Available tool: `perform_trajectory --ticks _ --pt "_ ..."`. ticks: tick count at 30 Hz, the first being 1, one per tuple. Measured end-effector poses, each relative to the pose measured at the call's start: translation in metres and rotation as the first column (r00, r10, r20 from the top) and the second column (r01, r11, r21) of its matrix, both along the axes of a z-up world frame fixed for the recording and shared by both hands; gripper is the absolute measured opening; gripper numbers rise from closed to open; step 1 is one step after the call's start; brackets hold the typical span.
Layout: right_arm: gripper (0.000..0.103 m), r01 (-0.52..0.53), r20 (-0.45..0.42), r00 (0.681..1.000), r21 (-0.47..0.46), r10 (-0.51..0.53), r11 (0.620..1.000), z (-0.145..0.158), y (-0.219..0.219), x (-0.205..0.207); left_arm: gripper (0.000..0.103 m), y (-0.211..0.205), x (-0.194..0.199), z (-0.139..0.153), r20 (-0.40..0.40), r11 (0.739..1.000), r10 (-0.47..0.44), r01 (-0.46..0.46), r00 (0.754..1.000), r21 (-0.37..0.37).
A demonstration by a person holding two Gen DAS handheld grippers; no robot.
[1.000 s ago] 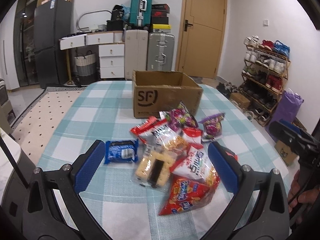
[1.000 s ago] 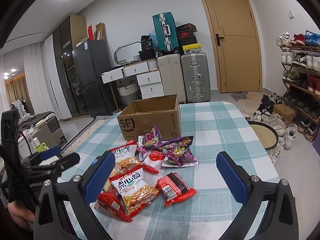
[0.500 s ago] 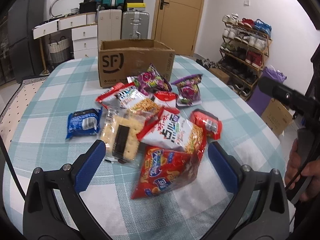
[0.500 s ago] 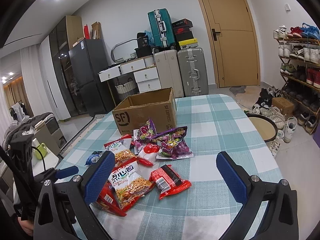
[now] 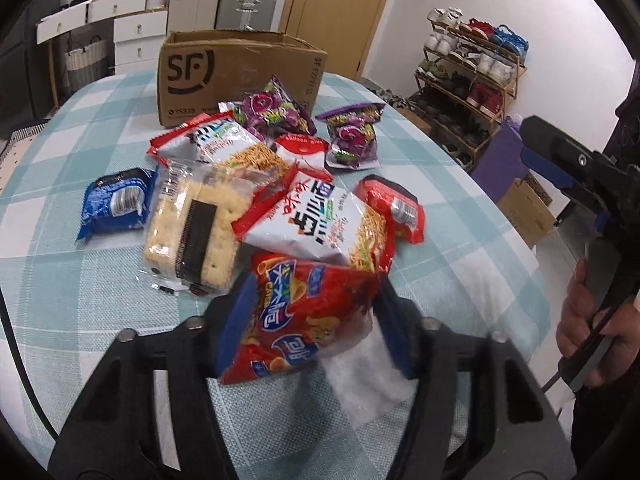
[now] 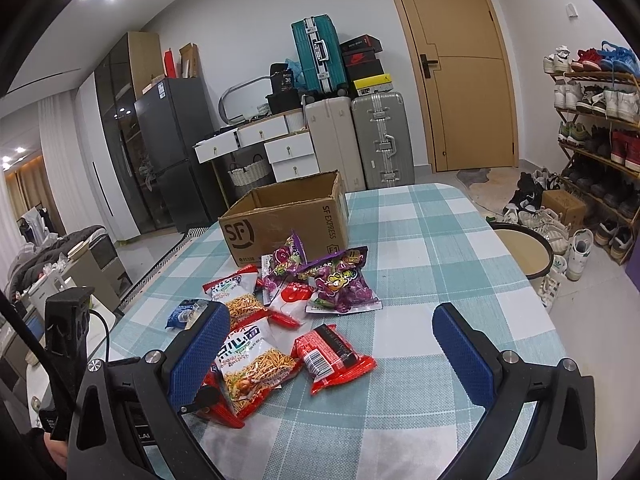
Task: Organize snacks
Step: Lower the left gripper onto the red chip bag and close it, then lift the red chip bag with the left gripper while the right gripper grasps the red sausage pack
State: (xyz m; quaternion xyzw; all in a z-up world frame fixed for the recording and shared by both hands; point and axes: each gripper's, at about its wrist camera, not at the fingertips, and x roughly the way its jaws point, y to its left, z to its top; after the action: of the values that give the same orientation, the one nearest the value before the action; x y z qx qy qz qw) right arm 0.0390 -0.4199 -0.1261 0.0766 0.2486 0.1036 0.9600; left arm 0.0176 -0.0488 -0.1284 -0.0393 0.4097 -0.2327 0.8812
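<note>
The left gripper (image 5: 310, 320) clamps the red chip bag (image 5: 300, 316); the right gripper (image 6: 328, 356) hangs wide open above the table (image 6: 440, 248); noodle packets (image 5: 320, 220) crowd toward the cardboard box (image 5: 236, 72).

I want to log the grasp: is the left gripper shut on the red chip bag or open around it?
Shut on it. The left gripper has both blue fingers pressed against the sides of the red chip bag, which crumples between them.

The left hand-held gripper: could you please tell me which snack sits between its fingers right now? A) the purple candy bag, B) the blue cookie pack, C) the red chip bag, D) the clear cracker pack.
C: in the left wrist view, the left hand-held gripper has its blue pads pressed on either side of the red chip bag, while the other snacks lie apart on the table.
</note>
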Motion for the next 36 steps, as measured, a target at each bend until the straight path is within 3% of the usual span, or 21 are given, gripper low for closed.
perform_trajectory --ticks 4,8,25,36 --pt "0.103 -0.002 -0.001 1.0 -0.001 0.002 1.0 0.0 0.0 -0.002 0.042 0.003 -0.004 0.001 -0.005 0.999 -0.023 0.023 1.0 -0.041" --pt "0.103 -0.001 0.0 1.0 0.001 0.001 1.0 0.0 0.0 -0.002 0.038 0.007 -0.007 0.001 -0.009 0.997 -0.04 0.039 0.999 -0.069" --pt "0.103 0.025 -0.019 1.0 0.006 -0.025 1.0 -0.003 -0.01 -0.012 0.035 0.015 -0.021 0.009 0.006 0.995 -0.046 0.047 0.999 -0.086" --pt "0.103 -0.038 -0.101 0.994 -0.001 0.037 0.999 -0.018 -0.012 0.006 0.035 0.041 -0.022 0.012 0.001 0.993 0.018 -0.018 1.0 -0.118"
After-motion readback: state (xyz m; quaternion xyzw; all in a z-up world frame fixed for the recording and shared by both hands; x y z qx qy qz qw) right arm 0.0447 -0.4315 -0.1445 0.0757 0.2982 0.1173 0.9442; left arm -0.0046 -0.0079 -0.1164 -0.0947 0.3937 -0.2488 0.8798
